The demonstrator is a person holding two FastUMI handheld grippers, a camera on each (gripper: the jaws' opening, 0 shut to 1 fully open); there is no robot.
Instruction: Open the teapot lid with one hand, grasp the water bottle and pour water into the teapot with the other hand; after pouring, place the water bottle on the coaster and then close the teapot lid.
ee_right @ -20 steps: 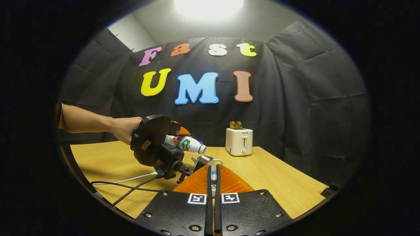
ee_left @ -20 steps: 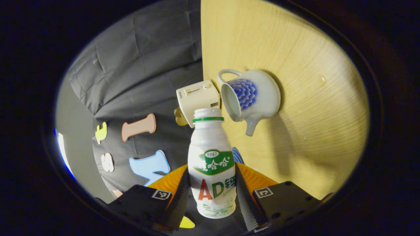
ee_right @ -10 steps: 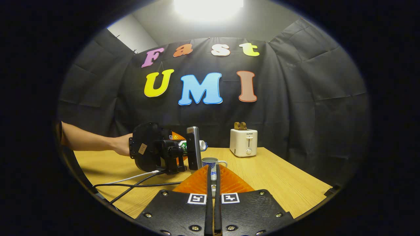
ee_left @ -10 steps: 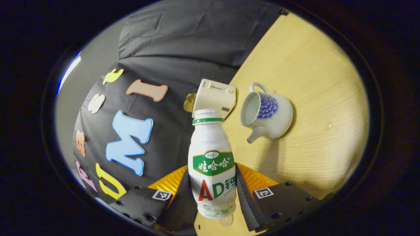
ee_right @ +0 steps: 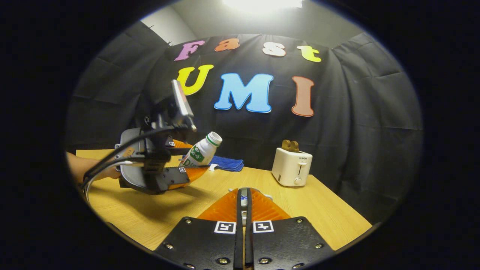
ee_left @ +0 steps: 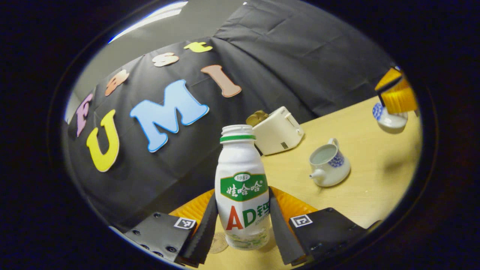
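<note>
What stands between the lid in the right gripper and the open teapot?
Nothing visible does. In the left gripper view, bare table lies between the lid and the teapot. The toaster stands off to the side.

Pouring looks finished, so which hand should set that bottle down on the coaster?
Probably the left. The left hand-held gripper already clamps the water bottle, with the coaster just beneath it. The right hand-held gripper is holding the teapot lid.
</note>
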